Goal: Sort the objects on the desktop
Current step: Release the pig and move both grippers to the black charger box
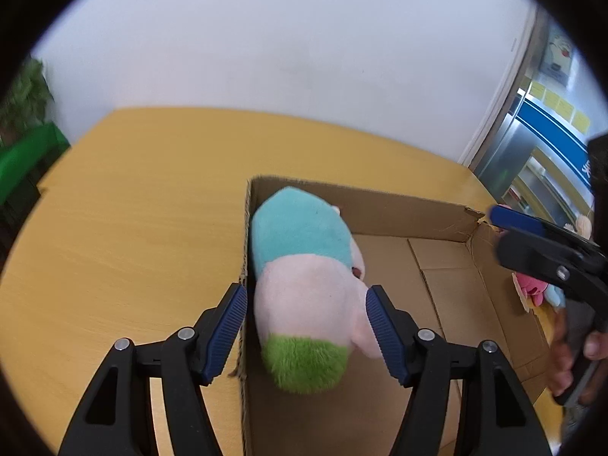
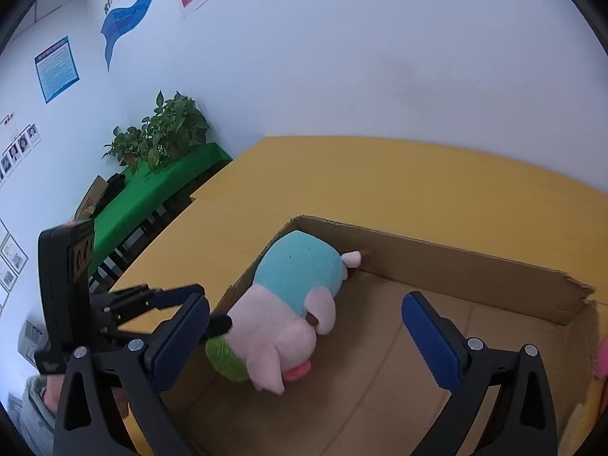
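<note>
A plush toy (image 1: 304,285) in teal, pale pink and green lies in the left end of an open cardboard box (image 1: 399,209) on a yellow table. My left gripper (image 1: 306,330) is open with its pads apart on either side of the toy's pink middle; its left pad hangs outside the box's left wall. The toy also shows in the right wrist view (image 2: 288,304), leaning against the box's left wall (image 2: 456,262). My right gripper (image 2: 304,342) is open and empty above the box interior, to the toy's right.
The yellow table (image 1: 133,209) stretches left and behind the box. More plush toys (image 1: 539,288) lie past the box's right wall. A green-covered side table (image 2: 159,186) with potted plants (image 2: 163,129) stands far left. A white wall is behind.
</note>
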Demonstrator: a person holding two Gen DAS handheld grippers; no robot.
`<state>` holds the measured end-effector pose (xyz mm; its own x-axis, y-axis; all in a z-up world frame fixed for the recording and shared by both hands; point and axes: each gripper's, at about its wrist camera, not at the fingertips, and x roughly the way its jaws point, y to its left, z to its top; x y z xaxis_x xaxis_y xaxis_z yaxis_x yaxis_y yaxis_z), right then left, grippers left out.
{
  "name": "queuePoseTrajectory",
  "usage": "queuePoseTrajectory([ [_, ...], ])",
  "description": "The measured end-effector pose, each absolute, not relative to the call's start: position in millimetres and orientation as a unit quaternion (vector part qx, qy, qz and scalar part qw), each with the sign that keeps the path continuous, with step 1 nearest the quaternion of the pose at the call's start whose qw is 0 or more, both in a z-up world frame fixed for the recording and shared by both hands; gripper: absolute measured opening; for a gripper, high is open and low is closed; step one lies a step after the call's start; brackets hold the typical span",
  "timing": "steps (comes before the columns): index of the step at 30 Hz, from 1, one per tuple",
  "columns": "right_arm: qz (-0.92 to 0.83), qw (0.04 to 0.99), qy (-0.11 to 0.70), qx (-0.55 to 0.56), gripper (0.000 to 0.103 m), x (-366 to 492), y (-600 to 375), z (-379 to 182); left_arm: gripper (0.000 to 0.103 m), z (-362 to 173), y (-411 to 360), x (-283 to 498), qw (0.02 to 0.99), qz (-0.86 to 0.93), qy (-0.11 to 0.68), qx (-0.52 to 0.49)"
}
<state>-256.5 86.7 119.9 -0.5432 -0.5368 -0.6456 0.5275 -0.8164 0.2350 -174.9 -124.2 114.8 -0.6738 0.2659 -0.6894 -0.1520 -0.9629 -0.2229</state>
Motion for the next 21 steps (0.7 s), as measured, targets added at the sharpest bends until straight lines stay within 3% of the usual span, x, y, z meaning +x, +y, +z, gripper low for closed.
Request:
queuePoseTrajectory([
  [3,-0.893,0.287,0.014,0.346,0.103,-211.6,116.0,135.5,0.079,132.2,-116.5,-167.8,0.109,0.931,-0.043,-0.346],
  [7,-0.900,0.269,0.000,0.343,0.103,-161.8,153.9,141.8,0.079,130.8,-115.1,-101.2,0.124,0.940,-0.020,-0.316],
  [21,-0.914,0.208,0.047,0.345,0.103,-3.7,224.2,125.6,0.080,123.0,-39.2,6.6,0.118,0.946,0.021,-0.301],
])
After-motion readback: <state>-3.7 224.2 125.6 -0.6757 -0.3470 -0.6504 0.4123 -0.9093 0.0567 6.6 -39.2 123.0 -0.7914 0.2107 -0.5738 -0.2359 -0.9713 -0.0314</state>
